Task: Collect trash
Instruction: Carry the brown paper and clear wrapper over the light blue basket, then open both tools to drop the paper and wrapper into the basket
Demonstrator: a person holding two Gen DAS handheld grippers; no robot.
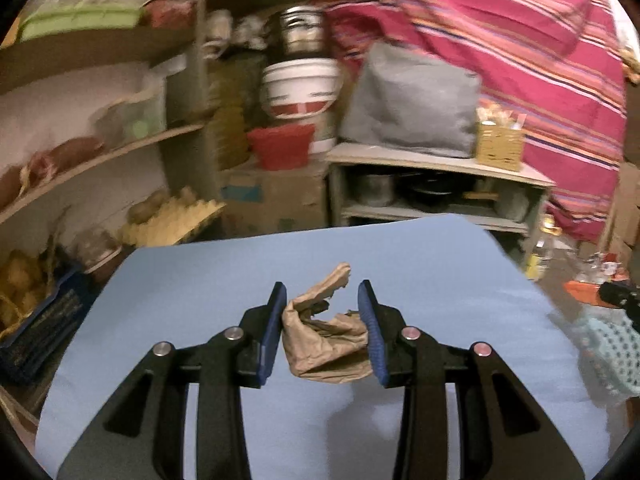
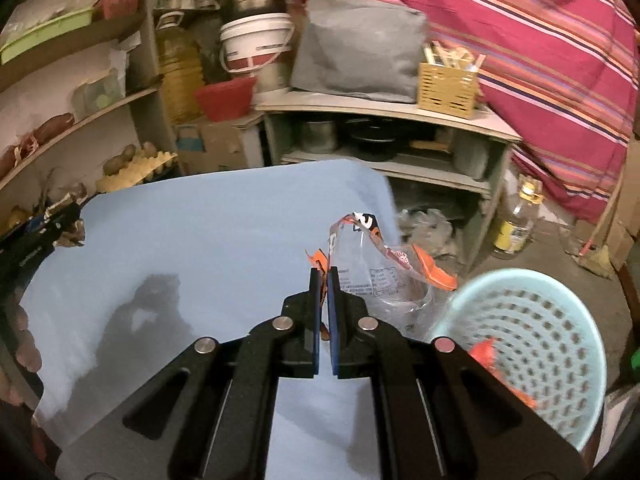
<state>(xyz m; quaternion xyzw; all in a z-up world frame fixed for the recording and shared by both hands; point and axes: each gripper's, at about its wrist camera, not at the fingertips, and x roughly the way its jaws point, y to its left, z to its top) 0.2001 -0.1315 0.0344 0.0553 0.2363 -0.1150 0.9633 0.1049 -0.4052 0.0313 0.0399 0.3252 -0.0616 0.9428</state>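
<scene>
A crumpled brown paper bag sits between the blue pads of my left gripper, above the blue table. The jaws stand closed against its sides. My right gripper is shut on a clear plastic wrapper with orange print, held over the table's right edge beside a light-blue perforated basket. An orange scrap lies inside the basket. The left gripper also shows at the left edge of the right wrist view, and the basket at the right edge of the left wrist view.
Shelves with potatoes and an egg tray stand left. A low shelf unit with pots, a grey bag and a yellow crate stands behind. A bottle is on the floor. A striped cloth hangs at right.
</scene>
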